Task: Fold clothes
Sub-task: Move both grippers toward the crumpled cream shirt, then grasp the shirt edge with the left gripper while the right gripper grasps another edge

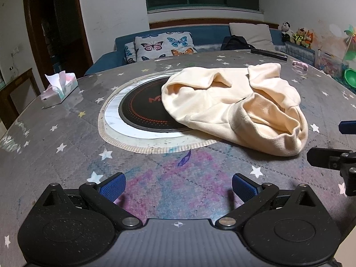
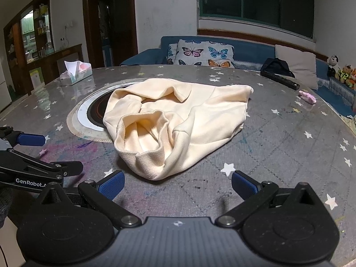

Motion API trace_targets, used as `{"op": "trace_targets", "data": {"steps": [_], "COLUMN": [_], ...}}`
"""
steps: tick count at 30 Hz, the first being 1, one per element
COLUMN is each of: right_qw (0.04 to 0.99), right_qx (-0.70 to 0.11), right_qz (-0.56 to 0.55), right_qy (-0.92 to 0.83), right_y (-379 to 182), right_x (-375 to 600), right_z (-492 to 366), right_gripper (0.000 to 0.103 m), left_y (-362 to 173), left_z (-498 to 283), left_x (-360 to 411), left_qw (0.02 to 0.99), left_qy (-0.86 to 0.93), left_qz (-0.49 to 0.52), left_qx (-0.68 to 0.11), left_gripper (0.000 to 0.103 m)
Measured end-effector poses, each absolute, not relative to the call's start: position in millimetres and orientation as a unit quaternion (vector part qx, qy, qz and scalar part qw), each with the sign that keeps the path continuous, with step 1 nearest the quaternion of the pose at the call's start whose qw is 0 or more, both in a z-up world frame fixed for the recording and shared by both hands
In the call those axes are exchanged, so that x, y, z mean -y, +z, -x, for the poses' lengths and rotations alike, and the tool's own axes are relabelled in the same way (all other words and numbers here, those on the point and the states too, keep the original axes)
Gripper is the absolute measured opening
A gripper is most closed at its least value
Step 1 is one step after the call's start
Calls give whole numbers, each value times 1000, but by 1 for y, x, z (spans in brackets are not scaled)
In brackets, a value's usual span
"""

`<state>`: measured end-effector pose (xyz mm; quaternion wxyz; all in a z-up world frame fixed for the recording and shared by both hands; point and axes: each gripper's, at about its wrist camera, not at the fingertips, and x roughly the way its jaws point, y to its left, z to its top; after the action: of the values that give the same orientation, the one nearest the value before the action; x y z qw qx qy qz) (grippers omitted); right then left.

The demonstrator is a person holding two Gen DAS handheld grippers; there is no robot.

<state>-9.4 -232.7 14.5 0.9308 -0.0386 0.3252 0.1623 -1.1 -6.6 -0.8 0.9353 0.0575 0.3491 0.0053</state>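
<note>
cream garment [image 2: 178,120] ahead, right tongs [image 2: 178,187] spread

I'm seeing a plain cream garment [image 2: 178,120]; I'm looking at a grey tablecloth [image 2: 278,146] showing white stars; blue pads [image 1: 113,187] are tipping black fingers; butterflies are patterning a cushion [image 1: 163,44].

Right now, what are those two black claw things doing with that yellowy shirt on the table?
A person holds a gripper in each hand to fold clothes. The cream garment lies crumpled on the star-patterned table, partly over the round black hotplate. The left gripper and the right gripper both have their fingers spread open, holding nothing. Neither touches the garment, so folding hasn't begun.
</note>
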Motion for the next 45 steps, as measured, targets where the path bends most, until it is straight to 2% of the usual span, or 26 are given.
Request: {"op": "trace_targets", "data": {"steps": [28,42,45], "right_qw": [927,926,928], "right_qx": [-334,-332,-330], "right_qz": [39,39,41], "right_qy": [165,175,168], "right_y": [14,27,30], "right_x": [234,238,241], "right_z": [-16,-53,-69], "right_gripper": [103,103,103], "left_y": [3,29,32], "left_z": [-23,-71,-92], "left_x": [13,18,21], "left_qw": [936,945,946], "left_qy": [-4,-11,-12], "left_qz": [-70,-101,-112], "left_qx": [-345,-310,-305], "left_gripper": [103,102,92]}}
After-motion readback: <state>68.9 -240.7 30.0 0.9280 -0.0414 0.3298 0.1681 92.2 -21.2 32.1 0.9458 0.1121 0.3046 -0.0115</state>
